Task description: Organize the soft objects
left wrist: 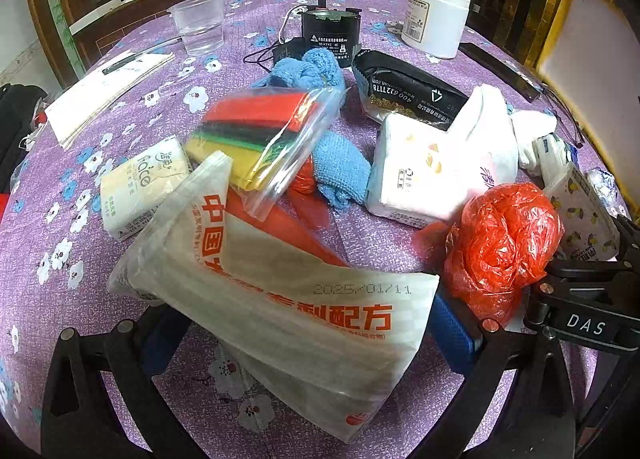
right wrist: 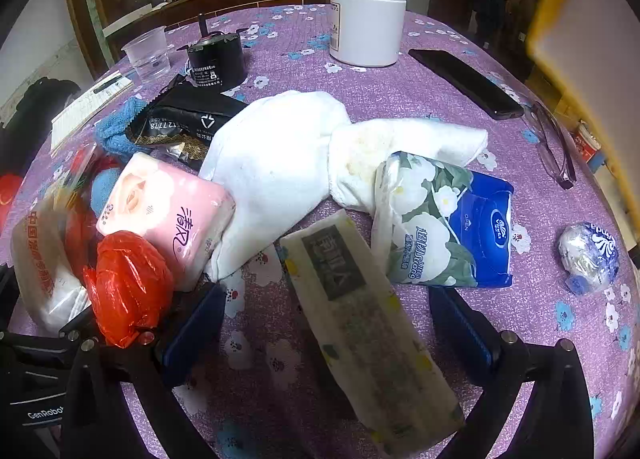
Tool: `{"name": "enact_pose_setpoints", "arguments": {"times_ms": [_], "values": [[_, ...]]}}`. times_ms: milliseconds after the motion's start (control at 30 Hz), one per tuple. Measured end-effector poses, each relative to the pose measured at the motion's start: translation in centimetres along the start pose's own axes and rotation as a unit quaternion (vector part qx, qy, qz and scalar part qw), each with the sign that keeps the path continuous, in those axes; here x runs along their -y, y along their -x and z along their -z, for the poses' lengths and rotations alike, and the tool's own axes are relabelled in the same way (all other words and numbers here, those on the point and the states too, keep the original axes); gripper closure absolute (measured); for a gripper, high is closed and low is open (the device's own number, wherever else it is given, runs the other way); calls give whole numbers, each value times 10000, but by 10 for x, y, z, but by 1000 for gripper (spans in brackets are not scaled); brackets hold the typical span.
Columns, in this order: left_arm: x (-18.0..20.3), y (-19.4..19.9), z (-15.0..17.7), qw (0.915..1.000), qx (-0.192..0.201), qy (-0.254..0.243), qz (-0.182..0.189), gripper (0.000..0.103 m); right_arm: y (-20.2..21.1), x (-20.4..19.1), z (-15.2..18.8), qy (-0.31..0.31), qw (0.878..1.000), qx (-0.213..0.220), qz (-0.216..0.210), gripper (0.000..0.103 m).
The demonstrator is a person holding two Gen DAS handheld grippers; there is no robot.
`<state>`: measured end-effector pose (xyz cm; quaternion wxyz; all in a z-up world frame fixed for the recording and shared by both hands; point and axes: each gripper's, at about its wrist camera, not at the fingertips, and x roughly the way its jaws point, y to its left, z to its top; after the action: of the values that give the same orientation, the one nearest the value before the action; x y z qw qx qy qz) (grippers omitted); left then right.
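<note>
A pile of soft things lies on the purple flowered tablecloth point(left wrist: 132, 107). My left gripper point(left wrist: 306, 307) is open, and a white bag with orange lettering point(left wrist: 288, 291) lies slanted across the gap between its blue pads. Beyond the bag are a zip bag of coloured cloths point(left wrist: 260, 131), a blue knitted cloth point(left wrist: 340, 171), a "face" tissue pack point(left wrist: 140, 187) and a crumpled red plastic bag point(left wrist: 504, 243). My right gripper point(right wrist: 326, 291) is open too. A yellow-dotted tissue pack point(right wrist: 360, 319) lies lengthwise between its fingers, clear of both pads. A white towel point(right wrist: 280, 163), pink tissue pack point(right wrist: 172, 215) and blue floral pack point(right wrist: 440, 227) lie ahead.
At the back stand a white jar point(right wrist: 366, 27), a plastic cup point(right wrist: 148, 51) and a black motor point(right wrist: 218, 59). A phone point(right wrist: 464, 83) and glasses point(right wrist: 552, 147) lie far right, a notepad point(left wrist: 104, 95) far left. A crumpled wrapper ball point(right wrist: 588, 255) sits by the right edge.
</note>
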<state>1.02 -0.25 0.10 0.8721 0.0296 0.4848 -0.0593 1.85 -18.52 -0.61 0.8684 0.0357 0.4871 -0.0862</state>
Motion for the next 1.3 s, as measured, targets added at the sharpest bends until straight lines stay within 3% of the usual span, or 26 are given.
{"name": "enact_pose_setpoints", "arguments": {"times_ms": [1300], "values": [[1,0,1,10000,1,14,15,0,1,-1,-1,82,9999,3,-60,0]]}}
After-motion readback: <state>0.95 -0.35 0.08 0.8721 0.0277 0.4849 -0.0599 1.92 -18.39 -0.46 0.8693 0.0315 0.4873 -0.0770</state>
